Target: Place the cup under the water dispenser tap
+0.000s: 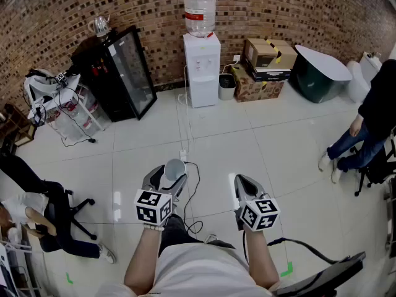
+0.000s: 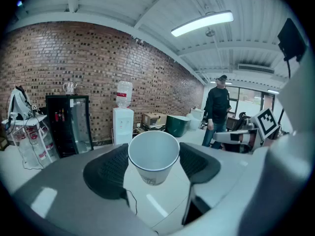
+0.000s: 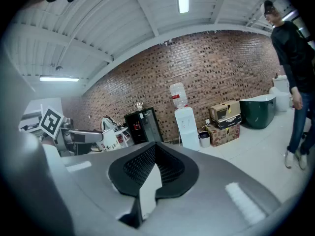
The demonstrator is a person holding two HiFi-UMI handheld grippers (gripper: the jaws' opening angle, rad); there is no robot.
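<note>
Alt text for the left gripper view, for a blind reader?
The left gripper holds an empty white cup between its fingers. Far behind, a water dispenser stands against a brick wall beside a black glass-door cabinet; a person in dark clothes stands at right.

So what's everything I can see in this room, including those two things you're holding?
water dispenser: one, white, bottle on top, against the brick wall
cabinet: one, black, glass door, left of the dispenser
bin: one, pale, right of the dispenser
cardboard boxes: several, brown, right of the bin
tub: one, dark green, white lid, beyond the boxes
cables: a few, light and dark, on the floor
standing person: one, dark top, right edge
seated person: one, dark trousers, left edge
cup: one, white, between the left gripper's jaws
left gripper: one, grey, shut on the cup
right gripper: one, grey, jaws together, empty
</note>
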